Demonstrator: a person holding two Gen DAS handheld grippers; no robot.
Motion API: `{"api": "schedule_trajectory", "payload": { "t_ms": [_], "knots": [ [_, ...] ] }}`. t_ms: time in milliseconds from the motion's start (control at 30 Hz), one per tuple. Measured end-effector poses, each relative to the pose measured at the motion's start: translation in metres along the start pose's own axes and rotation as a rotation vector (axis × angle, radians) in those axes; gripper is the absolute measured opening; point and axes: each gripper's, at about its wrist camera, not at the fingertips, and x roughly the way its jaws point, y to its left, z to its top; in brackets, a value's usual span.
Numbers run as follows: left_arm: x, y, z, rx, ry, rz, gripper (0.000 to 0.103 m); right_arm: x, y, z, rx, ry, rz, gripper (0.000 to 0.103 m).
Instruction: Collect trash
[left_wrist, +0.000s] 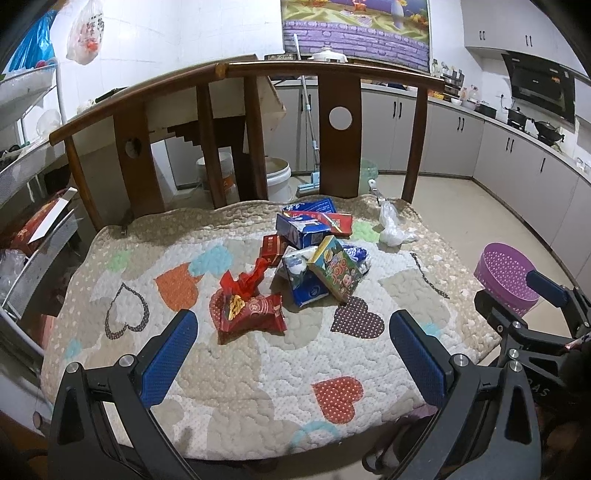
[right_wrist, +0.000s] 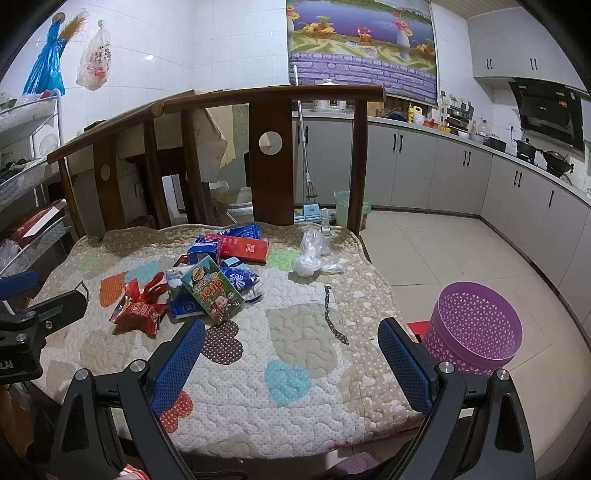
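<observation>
A heap of trash lies on a quilted cushion (left_wrist: 236, 369): a crumpled red snack wrapper (left_wrist: 247, 308), a green JOJO carton (left_wrist: 334, 271), blue tissue packs (left_wrist: 308, 290), a blue box (left_wrist: 301, 227) and a long red box (left_wrist: 325, 221). A crumpled clear plastic bag (left_wrist: 391, 227) lies apart at the far right. A purple perforated bin (right_wrist: 474, 326) stands on the floor right of the cushion. My left gripper (left_wrist: 293, 354) hangs open just short of the red wrapper. My right gripper (right_wrist: 291, 360) is open over bare cushion, with the JOJO carton (right_wrist: 214, 291) ahead to its left.
A wooden backrest (left_wrist: 340, 129) with slats rises behind the cushion. Beyond it stand white buckets (left_wrist: 277, 179), a mop and a green-lined bin (right_wrist: 349, 206). A metal rack (left_wrist: 26, 158) is on the left, kitchen cabinets (right_wrist: 517, 192) on the right. Tiled floor (right_wrist: 443, 251) lies around the purple bin.
</observation>
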Motion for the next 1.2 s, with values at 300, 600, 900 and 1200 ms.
{"api": "schedule_trajectory", "payload": {
  "t_ms": [300, 600, 900, 1200],
  "knots": [
    [0.007, 0.002, -0.002, 0.001, 0.027, 0.004, 0.103, 0.003, -0.001, -0.004, 0.004, 0.016, 0.001, 0.097],
    [0.017, 0.025, -0.001, -0.076, 0.05, 0.013, 0.103, 0.009, -0.003, -0.008, 0.012, 0.042, 0.0, 0.097],
    [0.025, 0.073, 0.002, -0.171, 0.057, 0.086, 0.103, 0.013, -0.004, -0.01, 0.014, 0.06, 0.005, 0.097],
    [0.064, 0.106, 0.003, -0.186, 0.116, 0.108, 0.103, 0.053, 0.003, -0.007, -0.03, 0.153, 0.089, 0.097]
  ]
}}
